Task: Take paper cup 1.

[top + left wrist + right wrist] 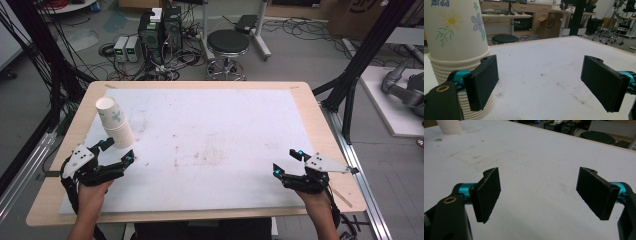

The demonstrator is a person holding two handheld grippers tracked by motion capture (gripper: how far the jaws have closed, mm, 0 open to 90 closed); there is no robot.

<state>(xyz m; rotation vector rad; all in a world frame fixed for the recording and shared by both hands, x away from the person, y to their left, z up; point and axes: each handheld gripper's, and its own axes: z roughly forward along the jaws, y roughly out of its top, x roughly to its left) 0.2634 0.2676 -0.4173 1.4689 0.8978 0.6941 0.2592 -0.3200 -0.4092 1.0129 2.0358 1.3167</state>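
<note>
Count: one stack of paper cups point(115, 125) on my worktop point(210, 145), its cup number unreadable from the rims. Two grippers, left point(119, 151) and right point(285, 161), two fingers each. One stool point(228, 42) behind.

cup stack point(114, 122) sits on the table's point(210, 150) left side, left gripper point(119, 151) just beside it, right gripper point(285, 162) far right.

Tall stack of nested white paper cups point(114, 123), top cup printed with yellow daisy, blue flower, green sprigs point(455, 27). Stack stands mouth-up, leaning slightly, ribbed rims showing at lower part. Sits just beyond left jaw of left gripper point(118, 151), outside jaw gap, close against outer side of that jaw; touching or not, cannot tell. Well apart from right gripper point(286, 161), far off past its left jaw point(449, 126).
</note>
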